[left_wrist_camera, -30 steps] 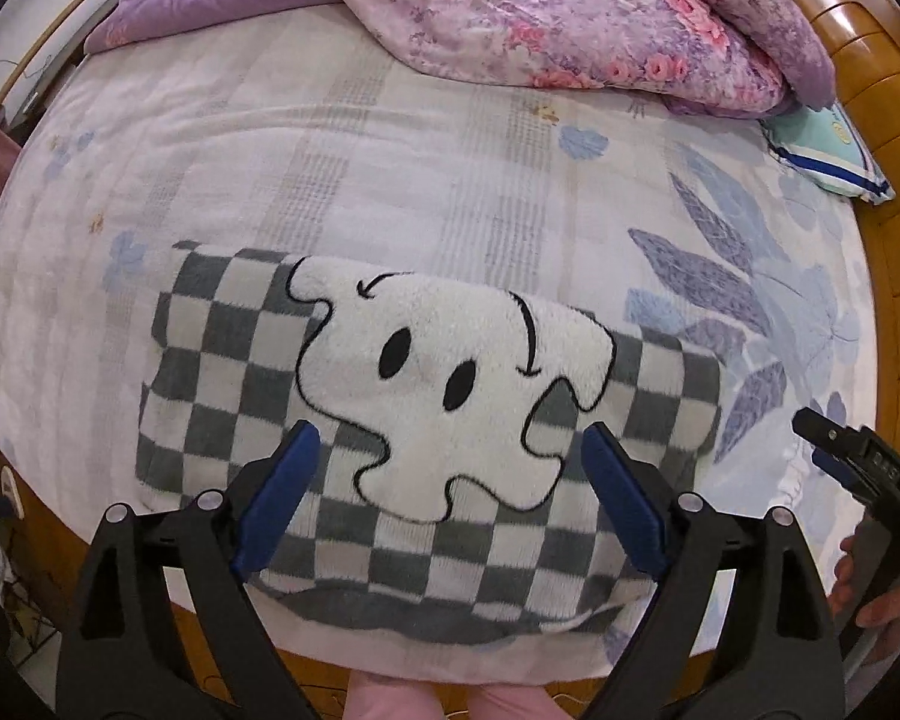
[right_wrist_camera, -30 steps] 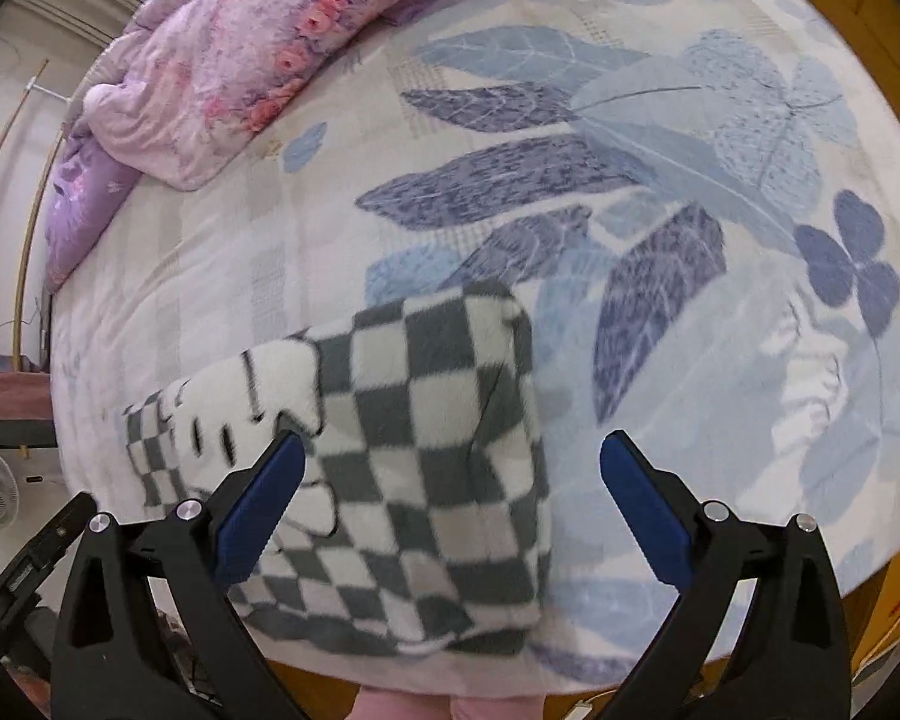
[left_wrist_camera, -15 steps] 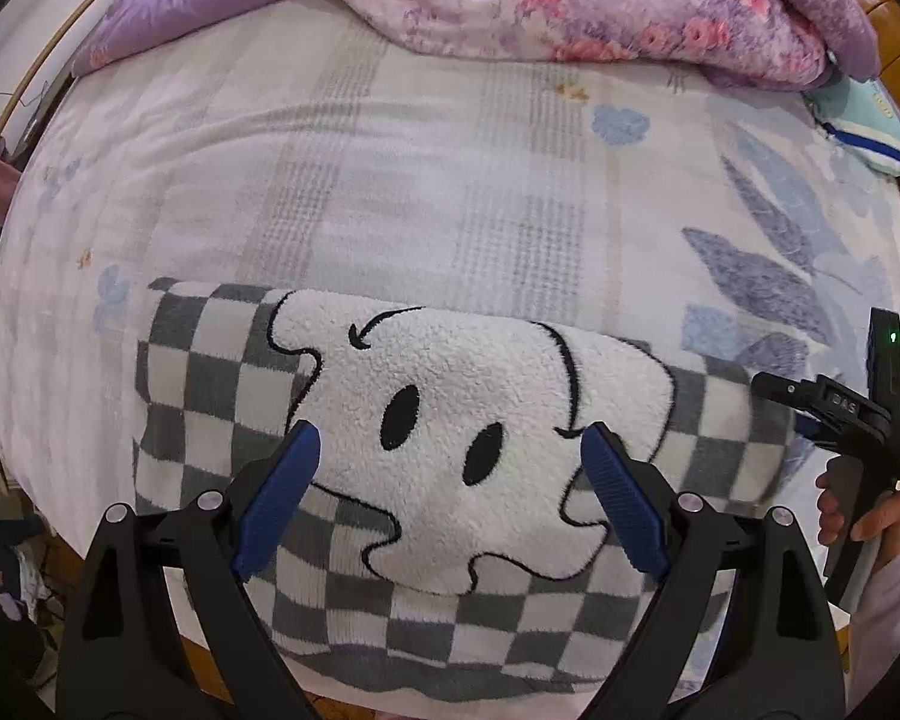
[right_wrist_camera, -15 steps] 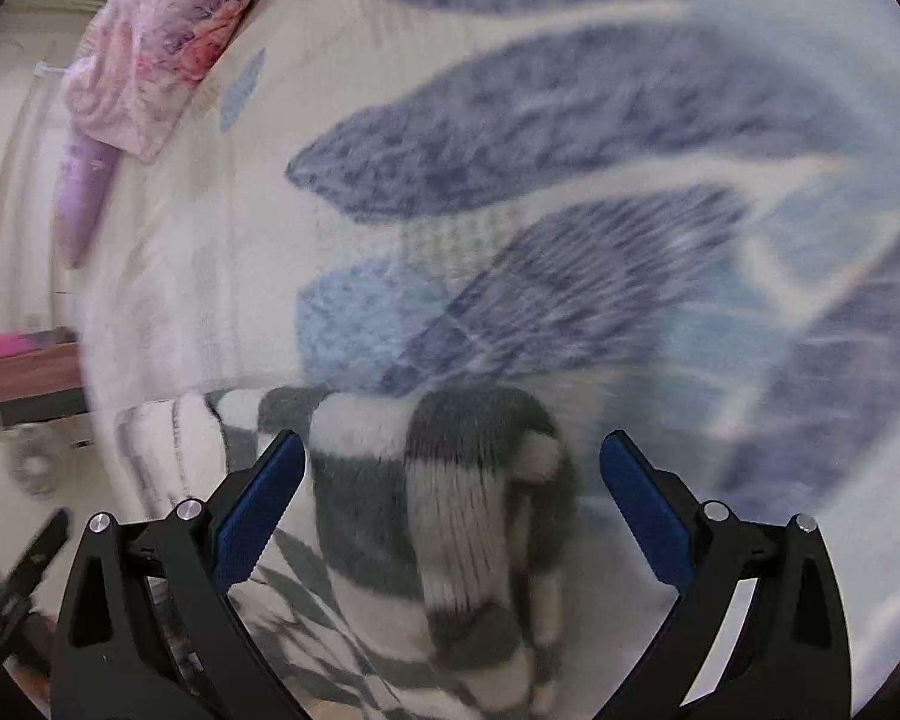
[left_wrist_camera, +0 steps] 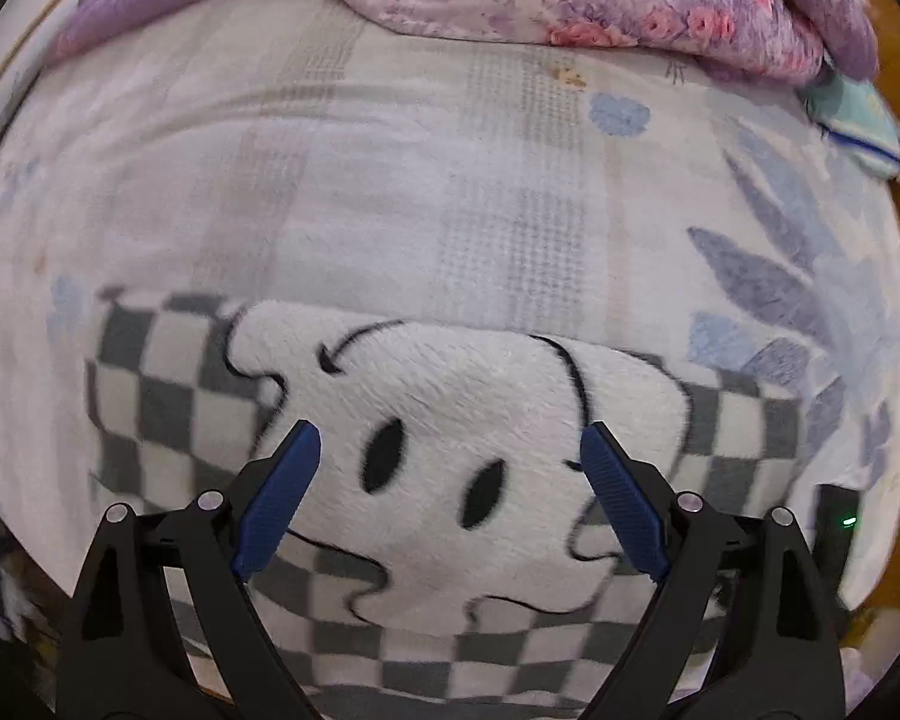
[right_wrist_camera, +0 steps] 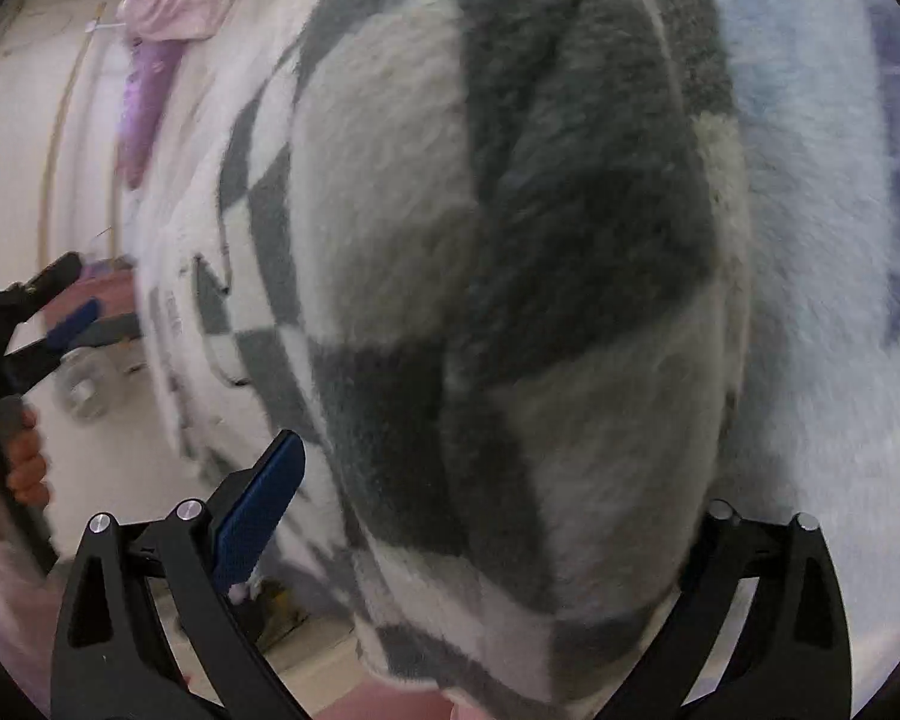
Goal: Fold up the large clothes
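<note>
Fleecy checkered garment (left_wrist_camera: 450,468) already folded into a strip along the bed (left_wrist_camera: 390,210) edge, 6 o'clock side. Left gripper (left_wrist_camera: 444,492) spread wide above the middle, empty. Right gripper (right_wrist_camera: 486,516) just been closing around the end, grip unconfirmed. Probably one more fold left.

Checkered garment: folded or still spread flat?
Folded. The checkered garment lies as a compact rectangle on the bed sheet, and the right wrist view shows a thick, rounded doubled-over end.
</note>
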The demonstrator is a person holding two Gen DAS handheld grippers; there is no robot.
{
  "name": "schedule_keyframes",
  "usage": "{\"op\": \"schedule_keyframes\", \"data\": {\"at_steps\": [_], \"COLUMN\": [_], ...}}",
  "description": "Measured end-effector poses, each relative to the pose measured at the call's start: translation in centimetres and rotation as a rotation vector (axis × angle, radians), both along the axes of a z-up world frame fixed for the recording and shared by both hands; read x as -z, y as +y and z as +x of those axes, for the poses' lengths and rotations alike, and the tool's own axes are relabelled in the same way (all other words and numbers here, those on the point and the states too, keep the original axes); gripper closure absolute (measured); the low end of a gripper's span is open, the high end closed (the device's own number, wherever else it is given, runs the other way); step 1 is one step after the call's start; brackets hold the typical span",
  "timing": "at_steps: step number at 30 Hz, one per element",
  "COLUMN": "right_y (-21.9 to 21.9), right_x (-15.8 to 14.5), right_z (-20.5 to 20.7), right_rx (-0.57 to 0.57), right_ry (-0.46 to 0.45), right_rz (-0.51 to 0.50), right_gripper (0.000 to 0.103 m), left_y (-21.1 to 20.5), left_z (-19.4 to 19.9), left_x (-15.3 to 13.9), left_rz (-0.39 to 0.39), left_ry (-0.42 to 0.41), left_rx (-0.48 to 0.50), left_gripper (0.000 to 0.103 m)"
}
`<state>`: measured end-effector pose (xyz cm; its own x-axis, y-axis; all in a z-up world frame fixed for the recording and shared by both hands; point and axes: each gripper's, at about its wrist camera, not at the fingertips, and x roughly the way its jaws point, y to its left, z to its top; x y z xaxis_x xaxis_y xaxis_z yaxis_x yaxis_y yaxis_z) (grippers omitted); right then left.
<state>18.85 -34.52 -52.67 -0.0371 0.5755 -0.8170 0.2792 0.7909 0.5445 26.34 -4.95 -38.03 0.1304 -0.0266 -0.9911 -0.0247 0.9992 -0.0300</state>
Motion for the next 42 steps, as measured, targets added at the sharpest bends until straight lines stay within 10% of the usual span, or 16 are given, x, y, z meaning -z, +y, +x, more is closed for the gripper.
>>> {"op": "schedule_keyframes", "data": {"at_steps": [2,5,6,14,26,30,33,36,38,42], "right_y": [-0.1,1.0,1.3,3.9,5.6,6.1,6.4,6.4,6.8,7.3], "right_x": [-0.8,-3.5,-4.5,-7.1,-6.4,-6.2,-5.6,-6.8,-6.7,-7.0], "right_z": [-0.1,-0.5,-0.7,-1.3,-1.7,-1.8,-1.4,-1.1,-1.1,-1.9], "right_rx": [0.078,0.063,0.071,0.12,0.138,0.123,0.113,0.12,0.095,0.083], "right_ry": [0.039,-0.014,-0.028,-0.064,0.022,0.006,0.043,0.034,0.022,0.017], "right_rz": [0.029,-0.043,-0.055,-0.114,-0.21,-0.226,-0.26,-0.221,-0.241,-0.235], "right_gripper": [0.06,0.068,0.068,0.068,0.065,0.064,0.064,0.064,0.064,0.064], "left_y": [-0.2,0.0,0.0,0.4,0.7,1.0,3.2,1.6,1.9,2.4], "left_z": [0.7,2.2,2.7,5.4,1.8,-1.7,-2.2,-6.5,-11.8,-16.6], "left_x": [0.1,1.1,1.4,10.4,9.2,11.2,10.5,9.0,13.0,12.1], "left_rz": [0.029,-0.04,-0.065,-0.115,-0.081,-0.09,-0.195,-0.113,-0.035,-0.01], "left_ry": [-0.007,0.051,0.064,0.238,0.438,0.431,0.403,0.438,0.562,0.449], "left_rx": [0.048,0.073,0.078,0.097,0.045,0.095,-0.038,0.107,0.105,0.066], "left_gripper": [0.033,0.096,0.102,0.103,0.103,0.1,0.101,0.103,0.103,0.103]}}
